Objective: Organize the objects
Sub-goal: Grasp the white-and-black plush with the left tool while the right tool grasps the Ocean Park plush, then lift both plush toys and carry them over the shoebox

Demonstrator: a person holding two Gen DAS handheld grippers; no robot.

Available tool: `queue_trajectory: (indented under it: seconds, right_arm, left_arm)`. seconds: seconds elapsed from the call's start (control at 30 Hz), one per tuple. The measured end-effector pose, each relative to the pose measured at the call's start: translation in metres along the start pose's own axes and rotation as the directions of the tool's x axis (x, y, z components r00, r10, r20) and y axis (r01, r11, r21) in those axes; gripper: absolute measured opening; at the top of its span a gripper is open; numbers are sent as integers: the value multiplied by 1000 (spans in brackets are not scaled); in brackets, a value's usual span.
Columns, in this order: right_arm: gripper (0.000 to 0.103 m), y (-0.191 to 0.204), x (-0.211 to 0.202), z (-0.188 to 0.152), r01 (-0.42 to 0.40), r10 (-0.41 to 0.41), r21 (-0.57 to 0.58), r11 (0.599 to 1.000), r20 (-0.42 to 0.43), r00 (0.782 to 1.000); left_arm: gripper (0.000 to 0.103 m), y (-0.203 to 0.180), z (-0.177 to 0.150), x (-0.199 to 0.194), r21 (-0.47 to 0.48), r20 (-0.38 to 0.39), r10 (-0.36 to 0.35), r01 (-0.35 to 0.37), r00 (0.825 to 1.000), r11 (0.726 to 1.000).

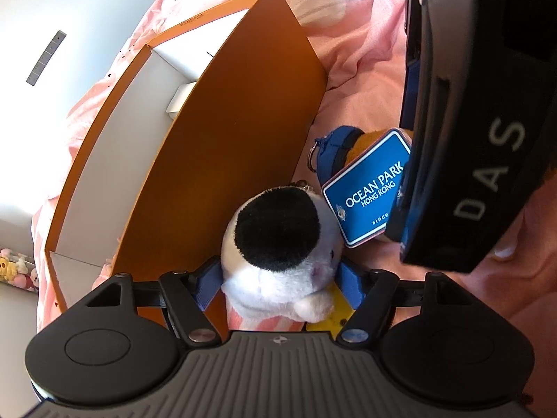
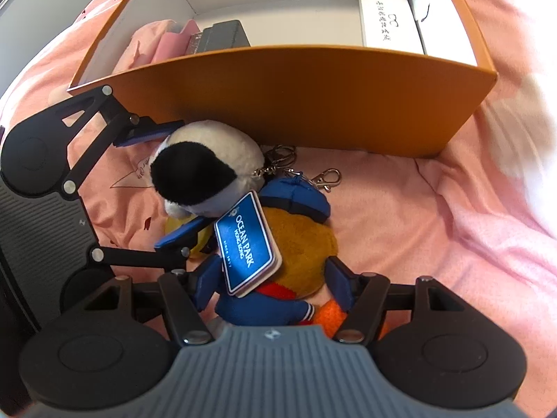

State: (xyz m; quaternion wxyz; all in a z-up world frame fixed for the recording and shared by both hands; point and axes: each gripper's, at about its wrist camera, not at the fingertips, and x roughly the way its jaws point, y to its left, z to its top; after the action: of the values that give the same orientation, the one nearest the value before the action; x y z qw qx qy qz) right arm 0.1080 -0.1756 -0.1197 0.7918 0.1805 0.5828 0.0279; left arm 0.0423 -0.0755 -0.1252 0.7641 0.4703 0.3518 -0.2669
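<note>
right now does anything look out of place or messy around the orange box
Yes. Two plush keychains lie outside the orange box on the pink blanket: a black-and-white plush and a brown plush in blue, its Ocean Park tag overlapping the first. Their clips bunch together by the box wall.

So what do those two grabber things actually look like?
Each gripper, left and right, has a ribbed grey body, two round black discs, black linkage bars with silver rivets, and blue pads on its fingers. White letters "DAS" mark one housing.
</note>
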Motion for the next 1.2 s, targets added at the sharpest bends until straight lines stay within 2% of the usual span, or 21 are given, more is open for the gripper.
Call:
queue_trajectory:
  seconds: [0.13,0.3,0.67,0.87,1.03,1.2]
  right_arm:
    - [67,-3,3,0,-3,3,14,1000,-5,1000]
    - [60,-8,2,-2,-7,7,29,1000,-1,1000]
    - [52,-2,-25,-9,0,1,-13,1000,34,999]
    - [41,3,-46,-6,-2,6,-48,999,72,997]
    - [31,7,-59,-3,3,3,-61,998,109,994]
    - [30,9,-66,-1,9,-1,-64,998,129,992]
  left_arm:
    - [81,-6,-3,5,7,9,9,-9,1000,1000]
    - [79,-8,-8,4,5,10,20,-20,1000,1000]
    - [72,4,-24,-23,-112,23,17,-14,1000,994]
    - [72,10,-31,-45,-165,23,31,-27,999,986]
    - [71,25,-35,-64,-254,22,9,-3,1000,967]
    - [71,47,-40,-80,-396,45,-52,65,998,916]
